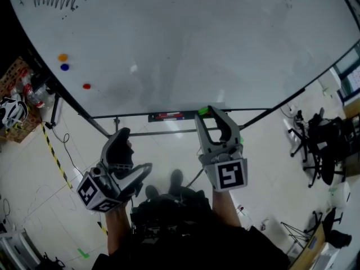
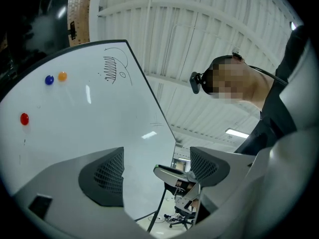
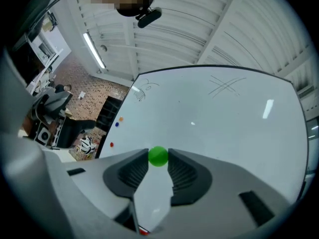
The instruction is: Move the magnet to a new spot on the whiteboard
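A green round magnet [image 3: 158,156] is pinched between the tips of my right gripper [image 3: 158,159], just in front of the whiteboard [image 3: 219,128]. In the head view the right gripper [image 1: 209,112] is held at the lower edge of the whiteboard [image 1: 185,44], and a bit of the green magnet [image 1: 203,111] shows at its tip. My left gripper [image 1: 125,142] hangs lower, below the board, open and holding nothing. In the left gripper view its pads [image 2: 105,176] stand well apart. Orange [image 1: 63,57], blue [image 1: 64,67] and red [image 1: 86,86] magnets sit on the board's left side.
The board stands on a dark frame with a tray rail [image 1: 169,116] under its lower edge. A yellow-black taped line [image 1: 53,153] crosses the floor at left. Office chairs [image 1: 315,139] stand at right. A crate with a helmet [image 1: 12,112] sits at left.
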Action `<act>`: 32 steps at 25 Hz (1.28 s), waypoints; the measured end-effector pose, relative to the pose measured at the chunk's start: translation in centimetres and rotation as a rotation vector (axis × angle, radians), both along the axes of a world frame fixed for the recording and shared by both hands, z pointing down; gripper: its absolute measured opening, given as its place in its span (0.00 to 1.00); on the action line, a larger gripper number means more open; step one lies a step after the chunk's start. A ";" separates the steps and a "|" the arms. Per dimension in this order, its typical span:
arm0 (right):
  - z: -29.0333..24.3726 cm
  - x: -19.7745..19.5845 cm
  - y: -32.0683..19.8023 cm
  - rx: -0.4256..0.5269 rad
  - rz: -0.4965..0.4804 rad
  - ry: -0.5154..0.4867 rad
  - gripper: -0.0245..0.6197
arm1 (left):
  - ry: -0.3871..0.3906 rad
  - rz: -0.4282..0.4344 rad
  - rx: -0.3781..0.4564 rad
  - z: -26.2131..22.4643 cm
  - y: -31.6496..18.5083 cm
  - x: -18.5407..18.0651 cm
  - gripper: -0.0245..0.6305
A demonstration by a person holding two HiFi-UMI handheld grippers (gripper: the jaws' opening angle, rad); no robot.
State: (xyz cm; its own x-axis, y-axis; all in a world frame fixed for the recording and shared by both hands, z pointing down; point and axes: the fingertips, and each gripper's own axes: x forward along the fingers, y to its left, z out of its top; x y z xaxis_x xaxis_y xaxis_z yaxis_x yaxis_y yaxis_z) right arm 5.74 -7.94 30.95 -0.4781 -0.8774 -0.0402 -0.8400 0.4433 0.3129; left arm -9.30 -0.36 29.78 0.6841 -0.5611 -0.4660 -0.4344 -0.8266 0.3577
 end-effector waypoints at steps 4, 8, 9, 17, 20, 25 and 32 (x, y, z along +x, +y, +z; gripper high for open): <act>-0.5 1.9 -2.5 0.016 -0.035 -0.022 0.27 | -0.017 -0.046 0.003 -0.9 -1.7 1.9 0.67; -0.2 4.0 -4.7 0.009 -0.052 -0.037 0.27 | -0.038 -0.064 -0.018 -0.6 -3.0 4.3 0.67; 0.0 4.5 -5.1 0.005 -0.053 -0.038 0.27 | -0.043 -0.062 -0.032 -0.4 -3.2 4.9 0.67; 1.7 6.6 -7.9 -0.028 -0.069 -0.085 0.27 | -0.091 -0.128 -0.073 0.4 -5.0 7.3 0.67; 1.9 6.6 -8.3 -0.023 -0.058 -0.064 0.27 | -0.093 -0.127 -0.077 0.6 -5.7 7.3 0.67; 1.6 5.9 -9.7 -0.006 -0.015 -0.017 0.27 | -0.085 -0.098 -0.052 0.3 -7.0 6.6 0.67; 0.6 2.5 -12.6 0.029 0.064 0.073 0.27 | -0.050 -0.044 -0.038 -0.3 -8.0 3.6 0.67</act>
State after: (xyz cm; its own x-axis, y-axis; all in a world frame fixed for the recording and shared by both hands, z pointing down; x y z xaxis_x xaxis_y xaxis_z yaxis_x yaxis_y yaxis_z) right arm 8.27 -20.55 31.60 -0.4239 -0.9051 -0.0337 -0.8408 0.3794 0.3860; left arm -5.70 -8.32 29.53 0.6801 -0.6083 -0.4092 -0.4886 -0.7922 0.3656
